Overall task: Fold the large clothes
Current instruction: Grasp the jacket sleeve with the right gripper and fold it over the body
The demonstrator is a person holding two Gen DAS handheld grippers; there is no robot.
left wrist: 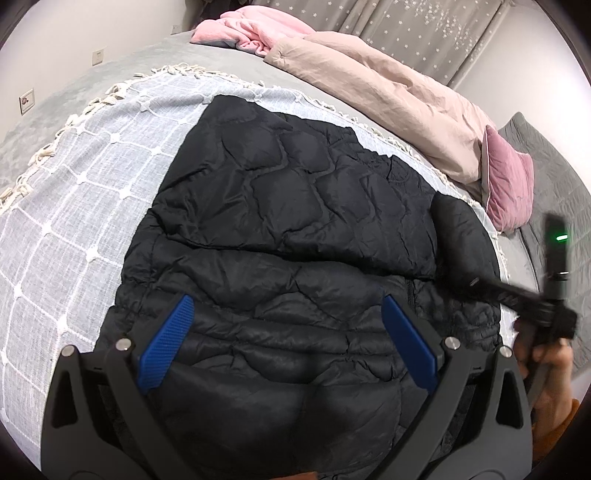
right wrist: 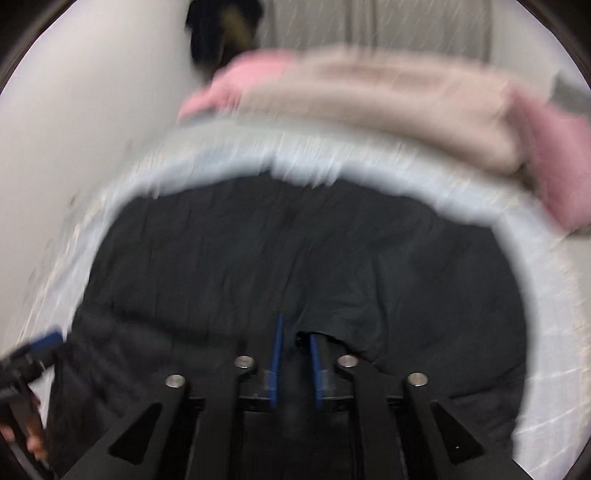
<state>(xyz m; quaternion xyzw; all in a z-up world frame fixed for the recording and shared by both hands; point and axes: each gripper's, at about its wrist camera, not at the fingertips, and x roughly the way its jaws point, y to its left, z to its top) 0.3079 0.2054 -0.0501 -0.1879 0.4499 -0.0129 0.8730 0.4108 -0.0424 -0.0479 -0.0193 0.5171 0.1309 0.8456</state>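
A black quilted puffer jacket [left wrist: 295, 206] lies spread on a light grey checked throw [left wrist: 92, 206] on the bed. My left gripper [left wrist: 286, 314] is open, its blue pads wide apart just above the jacket's near part. My right gripper [right wrist: 295, 339] is nearly shut with black jacket fabric [right wrist: 288, 266] between its blue pads; this view is blurred by motion. The right gripper also shows in the left wrist view [left wrist: 532, 299] at the jacket's right edge, held by a hand. The left gripper shows at the left edge of the right wrist view [right wrist: 40, 343].
A beige duvet [left wrist: 399, 107] and a pink blanket [left wrist: 251, 29] lie along the far side of the bed. A mauve cushion [left wrist: 511, 184] and a grey quilt [left wrist: 554, 177] lie at the right. The wall with sockets [left wrist: 26, 100] is at the left.
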